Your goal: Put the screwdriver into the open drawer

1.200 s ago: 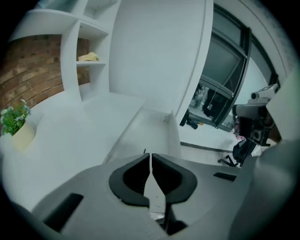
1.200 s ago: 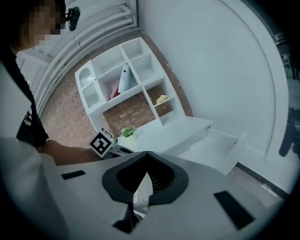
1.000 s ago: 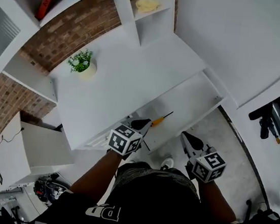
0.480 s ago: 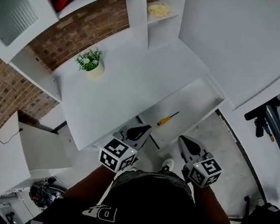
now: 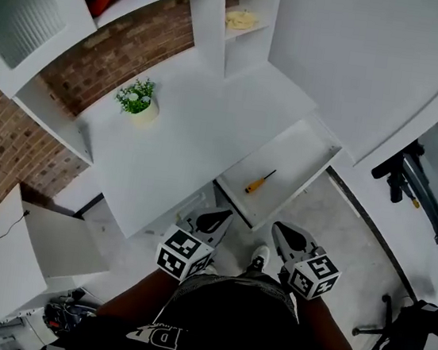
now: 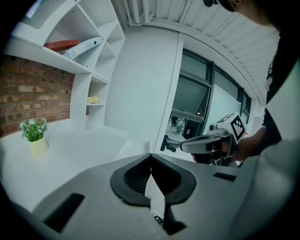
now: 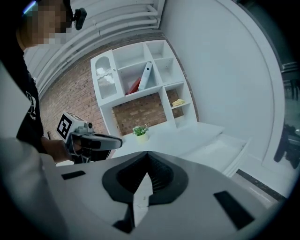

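L gripper point(image 5: 217, 220) and R gripper point(image 5: 285, 237) are nearest, close to the person's body. Both have jaws closed tip to tip w/ nothing between. Just past them, the screwdriver point(image 5: 258, 182) lies flat in the open drawer point(image 5: 302, 153), handle seemingly toward its front. Beyond: white desk point(image 5: 201, 128) w/ potted plant point(image 5: 136, 102).

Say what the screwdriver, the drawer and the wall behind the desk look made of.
Screwdriver: orange handle, likely plastic; thin dark shaft, probably metal.
Drawer: smooth matte white board, perhaps painted or laminated wood.
Wall: reddish brick with pale mortar lines, possibly veneer.
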Available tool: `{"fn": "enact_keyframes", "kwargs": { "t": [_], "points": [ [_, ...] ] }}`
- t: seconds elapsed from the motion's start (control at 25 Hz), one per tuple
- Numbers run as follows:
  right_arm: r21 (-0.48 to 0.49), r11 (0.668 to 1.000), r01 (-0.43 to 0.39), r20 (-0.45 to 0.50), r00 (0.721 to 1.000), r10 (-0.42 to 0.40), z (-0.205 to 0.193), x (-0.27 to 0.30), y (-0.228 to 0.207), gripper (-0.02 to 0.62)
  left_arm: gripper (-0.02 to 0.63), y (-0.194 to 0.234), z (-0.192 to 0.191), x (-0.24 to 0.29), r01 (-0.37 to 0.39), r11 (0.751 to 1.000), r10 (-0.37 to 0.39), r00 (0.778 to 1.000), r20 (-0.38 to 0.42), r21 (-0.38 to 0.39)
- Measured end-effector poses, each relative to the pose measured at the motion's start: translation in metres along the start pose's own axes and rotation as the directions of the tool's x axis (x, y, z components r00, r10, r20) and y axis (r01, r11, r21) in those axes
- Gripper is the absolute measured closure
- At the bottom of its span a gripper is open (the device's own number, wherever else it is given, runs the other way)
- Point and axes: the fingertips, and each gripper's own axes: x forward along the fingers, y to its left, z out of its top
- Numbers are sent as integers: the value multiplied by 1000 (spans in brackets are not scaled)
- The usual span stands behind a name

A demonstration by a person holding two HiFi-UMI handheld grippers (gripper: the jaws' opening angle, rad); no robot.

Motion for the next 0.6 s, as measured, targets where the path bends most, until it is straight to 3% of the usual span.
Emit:
{"fn": "enact_keyframes", "kwargs": {
  "t": [0.6],
  "points": [
    [1, 999, 33, 5, 999, -33, -9, -8, 16, 592, 588, -6, -8, -20, 18, 999, -18, 1000, 0, 28]
  ]
}}
